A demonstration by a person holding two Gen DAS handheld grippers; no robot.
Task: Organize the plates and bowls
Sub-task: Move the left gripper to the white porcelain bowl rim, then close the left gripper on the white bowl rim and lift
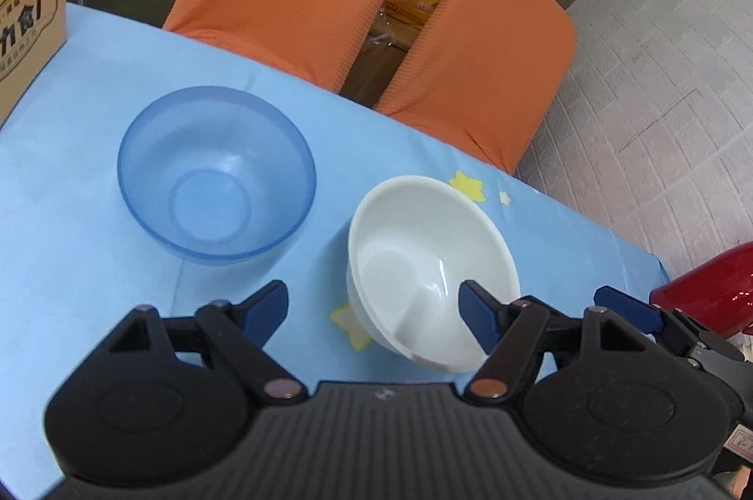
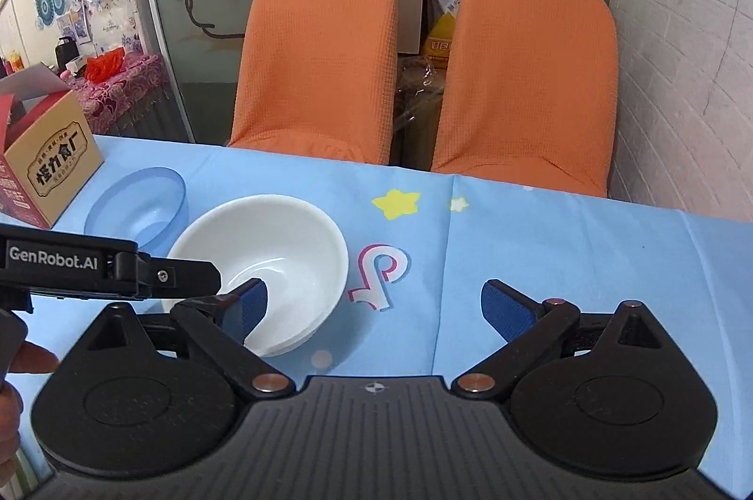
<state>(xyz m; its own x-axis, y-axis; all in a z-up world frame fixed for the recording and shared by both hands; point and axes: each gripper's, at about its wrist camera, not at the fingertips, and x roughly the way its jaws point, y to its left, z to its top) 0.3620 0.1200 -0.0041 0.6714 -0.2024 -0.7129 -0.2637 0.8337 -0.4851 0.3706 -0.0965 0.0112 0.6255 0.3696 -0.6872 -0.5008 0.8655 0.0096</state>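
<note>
Two bowls stand on the table, and no plate shows in either view. The white bowl [image 1: 430, 269] sits upright and empty on the light blue tablecloth [image 1: 94, 264], near the table's far edge and just beside a yellow star [image 2: 396, 202] printed on the cloth. The blue translucent bowl [image 1: 216, 175] stands to its left, also upright and empty, close to the white one but not touching it as the left wrist view shows it.

The left gripper [image 1: 374, 314] hangs over the near side of the white bowl with its jaws spread wide. Its right blue pad overlaps the bowl's inside wall in the picture, while its left pad lies over bare cloth between the two bowls; whether the pad touches the bowl cannot be told. Nothing is gripped.

The right gripper [image 2: 372, 307] is likewise wide open and holds nothing. Its left pad lies in front of the white bowl's near rim and its right pad is over bare cloth, with a pink and white printed logo [image 2: 381, 278] between them. In the right wrist view the left gripper's black body comes in from the left edge, with fingers of a person's hand [image 2: 33, 358] below it.

One brown cardboard box [image 2: 52, 165] stands at the table's left end, just beyond the blue bowl. Two orange-covered chairs [image 2: 320, 62] stand side by side behind the table.
</note>
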